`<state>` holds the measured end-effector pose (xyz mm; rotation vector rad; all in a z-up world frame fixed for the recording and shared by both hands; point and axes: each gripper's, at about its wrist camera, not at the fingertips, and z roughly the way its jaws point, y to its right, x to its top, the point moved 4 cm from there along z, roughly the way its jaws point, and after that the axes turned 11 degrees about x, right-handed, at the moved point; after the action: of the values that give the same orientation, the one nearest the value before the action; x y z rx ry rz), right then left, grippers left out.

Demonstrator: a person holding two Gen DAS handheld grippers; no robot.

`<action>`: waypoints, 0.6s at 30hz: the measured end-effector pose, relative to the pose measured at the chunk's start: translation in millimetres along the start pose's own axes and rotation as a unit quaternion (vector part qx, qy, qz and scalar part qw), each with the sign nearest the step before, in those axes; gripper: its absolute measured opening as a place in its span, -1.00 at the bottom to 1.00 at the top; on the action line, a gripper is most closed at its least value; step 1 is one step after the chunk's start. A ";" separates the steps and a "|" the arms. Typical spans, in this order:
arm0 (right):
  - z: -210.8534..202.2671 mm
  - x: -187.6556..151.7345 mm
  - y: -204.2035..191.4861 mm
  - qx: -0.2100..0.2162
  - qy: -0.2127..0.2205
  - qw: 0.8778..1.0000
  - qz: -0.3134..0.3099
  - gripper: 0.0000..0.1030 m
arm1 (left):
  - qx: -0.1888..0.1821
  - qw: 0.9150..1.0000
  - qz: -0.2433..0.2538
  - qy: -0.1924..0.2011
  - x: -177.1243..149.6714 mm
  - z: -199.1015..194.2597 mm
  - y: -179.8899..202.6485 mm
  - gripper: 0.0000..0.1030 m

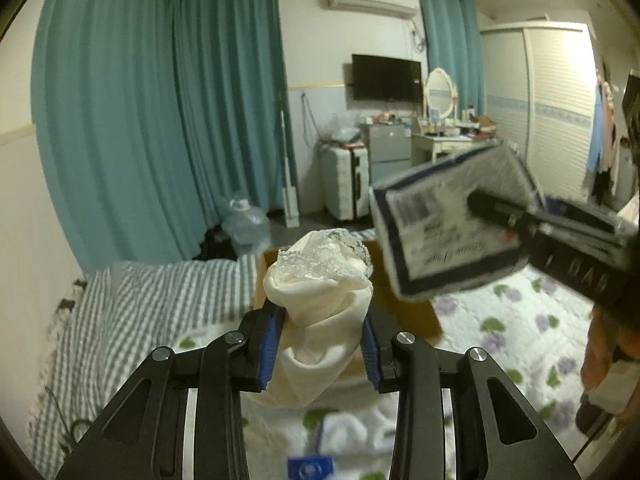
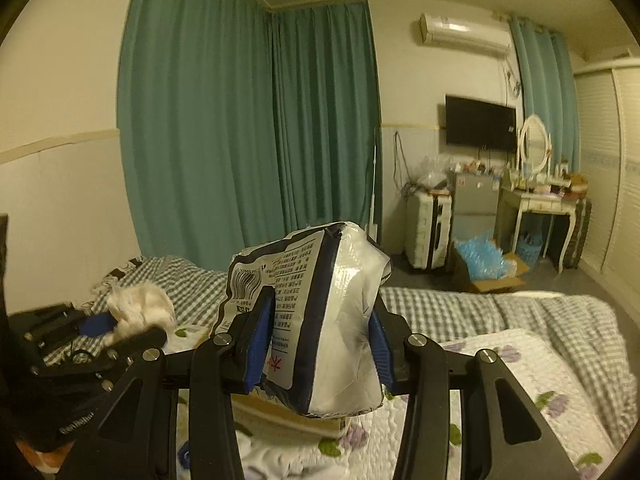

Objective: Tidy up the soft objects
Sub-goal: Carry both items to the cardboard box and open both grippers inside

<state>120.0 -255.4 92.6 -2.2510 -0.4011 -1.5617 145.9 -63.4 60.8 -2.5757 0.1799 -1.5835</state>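
Above bed (image 1: 520,320): left tool (image 1: 322,344) clamped on cloth (image 1: 320,300); right tool (image 2: 320,344) on packet (image 2: 320,320)

Both cams sit right behind their own fingers, up above the bed (image 1: 520,320), facing the far wall with the TV (image 1: 386,77) and teal curtains (image 2: 240,120). Each one catches the other gripper off to its side.

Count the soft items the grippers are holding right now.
2. A cream lace-trimmed cloth is clamped in the left gripper; a plastic-wrapped soft pack is clamped in the right gripper. Both hang above the cardboard box; others may be hidden.
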 end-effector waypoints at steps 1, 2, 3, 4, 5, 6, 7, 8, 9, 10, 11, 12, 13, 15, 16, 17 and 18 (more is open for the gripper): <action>17.6 -1.4 8.4 0.006 -0.009 1.000 0.013 -0.15 | 0.003 1.000 0.002 -0.003 3.4 9.8 1.3 -0.33; 28.1 -3.6 15.7 0.010 -0.014 1.000 0.022 -0.15 | 0.006 1.000 0.005 -0.007 5.7 22.6 2.7 -0.33; 38.7 -6.6 21.0 0.013 -0.019 0.999 0.029 -0.15 | 0.008 1.000 0.006 -0.012 6.4 34.8 4.3 -0.34; 55.4 -11.0 27.3 0.018 -0.028 0.999 0.038 -0.15 | 0.009 1.000 0.006 -0.018 6.2 46.4 5.3 -0.34; 66.0 -14.4 31.3 0.021 -0.034 0.998 0.040 -0.15 | 0.009 1.000 0.006 -0.025 4.8 60.5 7.5 -0.33; 81.0 -19.7 34.5 0.023 -0.044 0.998 0.042 -0.15 | 0.008 0.999 0.007 -0.032 2.1 72.8 9.4 -0.33; 87.5 -25.2 38.1 0.024 -0.049 0.998 0.043 -0.15 | 0.009 0.999 0.007 -0.037 -1.7 83.5 10.0 -0.33; 100.7 -31.8 41.1 0.026 -0.058 0.997 0.044 -0.15 | 0.009 0.999 0.008 -0.045 -5.7 96.2 12.3 -0.33; 107.6 -37.9 45.5 0.029 -0.063 0.996 0.047 -0.15 | 0.008 0.999 0.008 -0.051 -9.8 106.4 14.1 -0.33; 120.2 -44.8 49.5 0.034 -0.071 0.995 0.054 -0.14 | 0.007 0.998 0.008 -0.057 -14.1 118.2 16.5 -0.32; 125.1 -50.9 53.8 0.037 -0.074 0.995 0.059 -0.12 | 0.008 0.998 0.010 -0.059 -17.4 124.0 17.4 -0.27; 131.6 -56.9 58.1 0.042 -0.076 0.994 0.065 -0.11 | 0.009 0.998 0.014 -0.058 -21.5 128.3 19.2 -0.26; 136.0 -61.8 62.7 0.049 -0.078 0.993 0.071 -0.04 | 0.004 0.998 0.019 -0.059 -24.1 132.5 22.5 -0.04; 141.3 -68.4 69.3 0.049 -0.079 0.993 0.079 0.06 | -0.004 0.997 0.031 -0.070 -28.2 140.9 28.0 0.40; 142.4 -70.0 71.4 0.044 -0.078 0.993 0.080 0.22 | 0.004 0.997 0.033 -0.068 -30.2 143.5 28.0 0.45; 141.4 -70.1 73.6 0.040 -0.074 0.993 0.079 0.34 | 0.012 0.998 0.032 -0.061 -29.8 142.8 27.0 0.45; 139.5 -69.3 76.1 0.032 -0.069 0.994 0.078 0.40 | 0.021 0.998 0.031 -0.055 -29.5 142.2 25.4 0.45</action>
<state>245.2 -261.4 -27.2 -2.2881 -0.2997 -1.3027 258.6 -78.9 -33.1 -2.5902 0.2138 -1.4054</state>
